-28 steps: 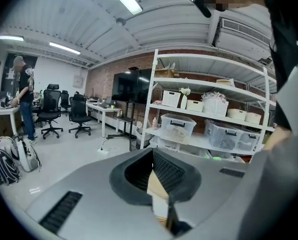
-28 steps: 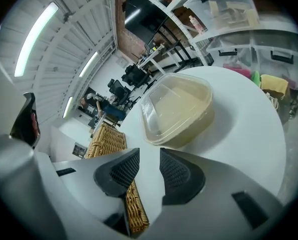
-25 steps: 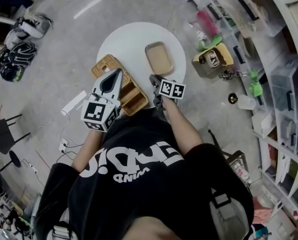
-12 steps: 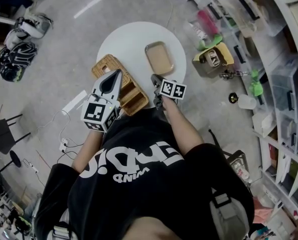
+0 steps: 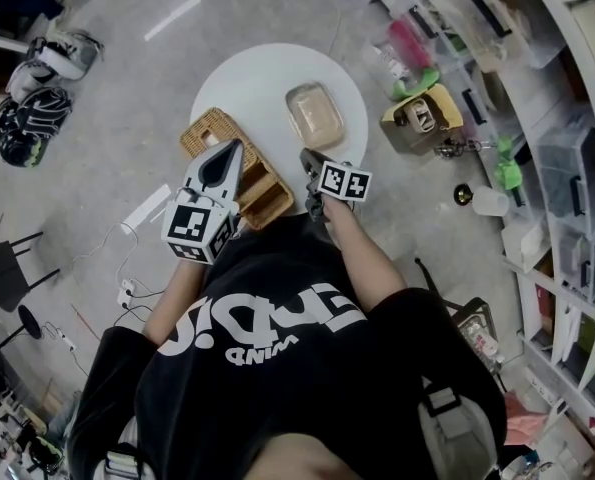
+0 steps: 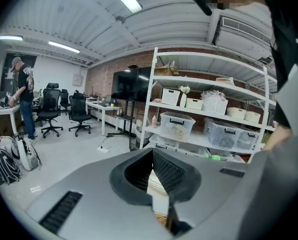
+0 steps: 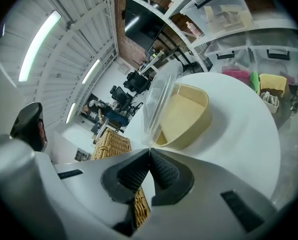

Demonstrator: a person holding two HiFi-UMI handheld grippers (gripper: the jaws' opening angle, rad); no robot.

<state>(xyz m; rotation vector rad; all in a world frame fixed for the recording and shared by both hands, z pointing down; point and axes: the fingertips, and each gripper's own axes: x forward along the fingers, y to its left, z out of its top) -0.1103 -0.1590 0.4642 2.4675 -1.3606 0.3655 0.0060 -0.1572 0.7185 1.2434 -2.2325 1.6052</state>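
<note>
The tub [image 5: 313,116] sits on the round white counter [image 5: 262,76]. Its long axis runs away from the person and its open top faces up. In the right gripper view that axis leads off to the upper right, and the tub [image 7: 189,116] shows a pale yellow inside. Its clear lid [image 7: 159,104] is tipped up steeply along the tub's left side, almost on edge, with its low corner nearest the camera. Whether the lid's lower edge touches the rim I cannot tell.

The right gripper [image 7: 149,153] has its fingers pressed together on that low corner of the lid, so the corner is pinched between them, just short of the tub's near end. From the head camera the right gripper [image 5: 305,155] points at the tub from the person's side.

The left gripper [image 6: 153,151] has its fingertips closed against each other with nothing between them. It is held level, facing the white shelves [image 6: 209,109]. Seen from the head, the left gripper [image 5: 237,144] hangs left of the tub, over the wicker basket [image 5: 205,133].

The basket lies left of the tub and nearer the person, close beside it. Beyond the tub and to its far left the counter is bare white. On its right the counter's edge comes soon, with a cardboard box [image 5: 417,118] on the floor past it.
</note>
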